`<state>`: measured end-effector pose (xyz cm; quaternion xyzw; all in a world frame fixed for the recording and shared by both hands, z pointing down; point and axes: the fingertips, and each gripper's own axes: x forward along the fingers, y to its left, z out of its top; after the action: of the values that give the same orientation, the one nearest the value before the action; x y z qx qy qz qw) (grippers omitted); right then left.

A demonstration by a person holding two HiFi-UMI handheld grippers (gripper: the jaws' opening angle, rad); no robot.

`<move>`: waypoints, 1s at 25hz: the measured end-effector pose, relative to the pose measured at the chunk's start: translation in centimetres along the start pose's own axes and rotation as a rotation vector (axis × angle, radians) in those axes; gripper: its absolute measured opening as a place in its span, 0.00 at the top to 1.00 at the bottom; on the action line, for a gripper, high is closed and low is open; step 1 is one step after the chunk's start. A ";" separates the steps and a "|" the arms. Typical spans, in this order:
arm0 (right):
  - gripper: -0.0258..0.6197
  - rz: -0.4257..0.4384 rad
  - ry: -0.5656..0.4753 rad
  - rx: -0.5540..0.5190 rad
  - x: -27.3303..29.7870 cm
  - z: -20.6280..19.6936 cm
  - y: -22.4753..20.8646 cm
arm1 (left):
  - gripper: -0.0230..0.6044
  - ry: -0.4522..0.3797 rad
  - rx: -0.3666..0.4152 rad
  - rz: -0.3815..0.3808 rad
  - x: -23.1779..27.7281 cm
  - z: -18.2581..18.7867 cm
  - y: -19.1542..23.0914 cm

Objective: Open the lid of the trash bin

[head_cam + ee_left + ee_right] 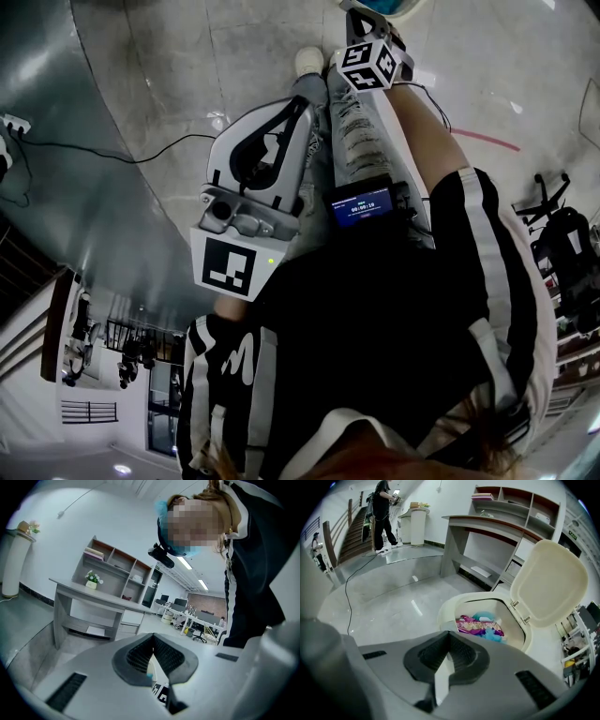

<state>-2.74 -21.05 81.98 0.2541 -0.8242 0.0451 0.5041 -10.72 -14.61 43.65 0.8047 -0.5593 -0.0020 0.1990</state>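
Observation:
The cream trash bin (pixel 449 607) stands on the floor just beyond my right gripper (pixel 449 638) in the right gripper view. Its lid (pixel 548 581) is raised upright on the hinge at the back. Inside lie a purple wrapper (pixel 480 625) and something blue. My right gripper's jaws are shut with nothing between them, a little short of the bin's near rim. My left gripper (pixel 153 641) is also shut and empty; it points up at the person's dark jacket (pixel 255 573). In the head view both marker cubes show, the left (pixel 228 265) and the right (pixel 370 64).
A grey desk with shelves (pixel 497 527) stands behind the bin. A person (pixel 382 508) stands far off by a staircase, next to a white pedestal (pixel 417 524). A cable (pixel 349 592) runs over the glossy floor. Office desks and chairs (pixel 192 620) lie in the distance.

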 end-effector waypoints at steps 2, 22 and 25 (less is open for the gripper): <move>0.95 0.014 0.008 0.021 0.1 0.0 0.1 | 0.96 -0.001 0.002 -0.002 -0.1 0.0 -0.1; 0.95 0.086 0.050 0.006 0.3 -0.1 -0.1 | 0.96 0.001 0.028 0.007 -0.3 0.2 -0.4; 0.95 0.082 0.040 -0.005 0.0 0.2 -0.4 | 0.96 0.000 0.031 0.002 -0.3 0.4 -0.5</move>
<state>-2.70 -21.42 81.84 0.2177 -0.8238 0.0688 0.5188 -10.44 -14.34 43.04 0.8071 -0.5603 0.0068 0.1864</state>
